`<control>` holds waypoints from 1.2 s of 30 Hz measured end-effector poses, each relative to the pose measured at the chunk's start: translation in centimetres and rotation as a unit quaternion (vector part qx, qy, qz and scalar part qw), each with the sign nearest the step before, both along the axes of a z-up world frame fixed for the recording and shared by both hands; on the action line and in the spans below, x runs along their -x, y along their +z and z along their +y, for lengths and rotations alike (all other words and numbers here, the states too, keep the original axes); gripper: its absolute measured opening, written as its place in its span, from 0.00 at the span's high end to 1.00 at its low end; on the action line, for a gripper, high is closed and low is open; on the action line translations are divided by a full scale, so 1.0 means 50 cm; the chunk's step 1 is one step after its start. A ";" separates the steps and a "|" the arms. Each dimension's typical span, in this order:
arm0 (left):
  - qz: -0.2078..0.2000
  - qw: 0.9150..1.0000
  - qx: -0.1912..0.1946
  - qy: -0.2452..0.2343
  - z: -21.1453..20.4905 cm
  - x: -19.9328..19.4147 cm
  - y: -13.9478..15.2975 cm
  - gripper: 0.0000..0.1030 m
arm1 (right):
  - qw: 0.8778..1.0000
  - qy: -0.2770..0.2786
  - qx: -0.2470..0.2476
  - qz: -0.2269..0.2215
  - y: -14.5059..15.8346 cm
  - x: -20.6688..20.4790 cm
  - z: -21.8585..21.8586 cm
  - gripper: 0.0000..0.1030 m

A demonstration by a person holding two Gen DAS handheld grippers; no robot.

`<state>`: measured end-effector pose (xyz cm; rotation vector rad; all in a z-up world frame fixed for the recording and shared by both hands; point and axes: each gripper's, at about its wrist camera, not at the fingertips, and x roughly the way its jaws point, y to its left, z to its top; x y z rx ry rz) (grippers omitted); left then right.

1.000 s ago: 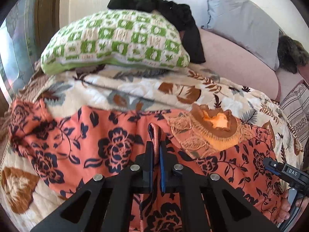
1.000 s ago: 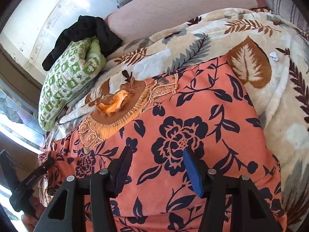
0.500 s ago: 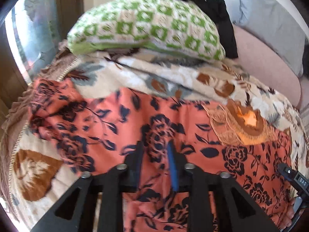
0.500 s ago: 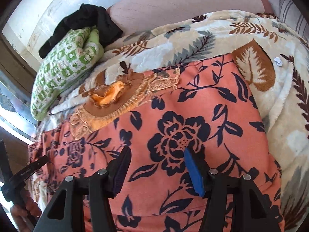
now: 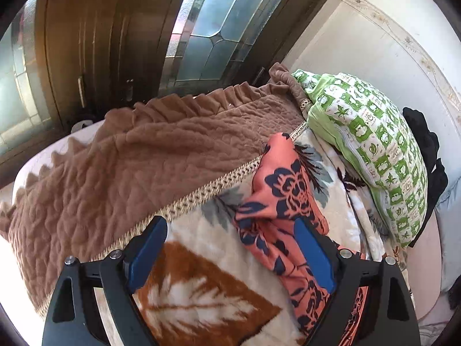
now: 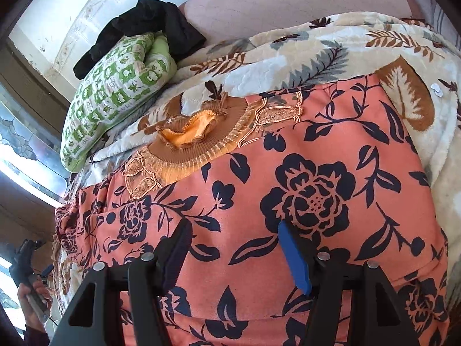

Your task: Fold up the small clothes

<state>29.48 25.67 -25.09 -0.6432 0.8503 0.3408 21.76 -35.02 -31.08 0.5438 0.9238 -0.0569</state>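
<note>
Left gripper fingers opening, released, the orange floral-print garment's bunched sleeve beside the right-hand finger. Right gripper fingers opening, ungripped, over its flat body; only there its gathered neckline shows.

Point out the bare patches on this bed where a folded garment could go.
Free: leaf blanket between brown border and orange dress; blanket strip right of the dress; pink sheet behind. Crowded: far-left corner, green pillow under black clothing.

Orange garment with navy flowers — cream blanket with brown leaves, green-checked pillow
</note>
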 end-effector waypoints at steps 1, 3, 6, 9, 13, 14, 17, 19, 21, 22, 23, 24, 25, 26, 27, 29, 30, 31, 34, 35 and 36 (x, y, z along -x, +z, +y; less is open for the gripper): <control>-0.003 1.000 0.003 -0.010 0.002 -0.018 0.005 0.13 | 1.000 0.001 -0.001 0.001 -0.002 -0.001 0.000 0.36; -0.011 0.999 0.017 -0.029 0.005 -0.059 0.015 0.12 | 1.000 0.001 0.002 0.003 -0.006 -0.006 0.003 0.36; 0.015 0.997 0.042 -0.057 0.006 -0.132 0.007 0.12 | 1.000 0.001 0.009 0.003 -0.008 -0.010 0.007 0.36; 0.059 0.994 0.041 -0.082 -0.009 -0.197 -0.024 0.12 | 1.000 0.005 0.016 0.003 -0.008 -0.011 0.010 0.36; 0.110 0.988 0.007 -0.105 -0.038 -0.228 -0.061 0.81 | 1.000 0.006 0.020 0.001 -0.009 -0.011 0.010 0.36; 0.102 0.990 0.007 -0.102 -0.042 -0.222 -0.056 0.83 | 1.000 0.005 0.019 0.001 -0.008 -0.012 0.011 0.36; 0.059 0.990 -0.008 -0.127 -0.072 -0.201 -0.005 0.89 | 1.000 0.000 0.011 -0.001 -0.007 -0.012 0.006 0.36; 0.030 0.987 0.001 -0.156 -0.102 -0.187 0.047 0.89 | 1.000 -0.005 -0.002 -0.003 -0.005 -0.010 -0.003 0.36; 0.001 0.981 0.015 -0.194 -0.150 -0.167 0.109 0.89 | 1.000 -0.015 -0.022 -0.006 -0.002 -0.006 -0.015 0.36; -0.007 0.977 0.013 -0.213 -0.183 -0.158 0.142 0.89 | 0.999 -0.021 -0.031 -0.008 0.001 -0.003 -0.021 0.36; -0.009 0.973 0.007 -0.233 -0.222 -0.150 0.173 0.89 | 0.999 -0.026 -0.037 -0.011 0.004 0.000 -0.027 0.36; -0.011 0.968 0.004 -0.252 -0.264 -0.140 0.201 0.89 | 0.999 -0.031 -0.039 -0.016 0.010 0.003 -0.033 0.36; -0.016 0.962 0.007 -0.273 -0.309 -0.133 0.226 0.89 | 0.998 -0.035 -0.038 -0.021 0.016 0.007 -0.037 0.36; -0.022 0.956 0.011 -0.294 -0.356 -0.121 0.251 0.88 | 0.998 -0.039 -0.035 -0.027 0.023 0.010 -0.042 0.36; -0.026 0.948 0.012 -0.316 -0.407 -0.107 0.273 0.88 | 0.998 -0.043 -0.032 -0.032 0.030 0.014 -0.047 0.36; -0.033 0.930 0.019 -0.366 -0.517 -0.073 0.308 0.87 | 0.997 -0.050 -0.031 -0.044 0.044 0.022 -0.059 0.36; -0.037 0.919 0.030 -0.392 -0.571 -0.053 0.323 0.78 | 0.997 -0.054 -0.034 -0.050 0.050 0.027 -0.067 0.36; -0.043 0.905 0.049 -0.421 -0.625 -0.030 0.337 0.71 | 0.996 -0.058 -0.040 -0.055 0.056 0.032 -0.076 0.36; -0.053 0.859 0.087 -0.501 -0.753 0.037 0.376 0.20 | 0.993 -0.069 -0.055 -0.074 0.070 0.047 -0.105 0.36; -0.074 0.852 0.078 -0.512 -0.777 0.056 0.392 0.19 | 0.991 -0.072 -0.066 -0.087 0.076 0.052 -0.118 0.36; -0.103 0.845 0.065 -0.521 -0.789 0.072 0.406 0.19 | 0.989 -0.076 -0.076 -0.098 0.082 0.057 -0.129 0.34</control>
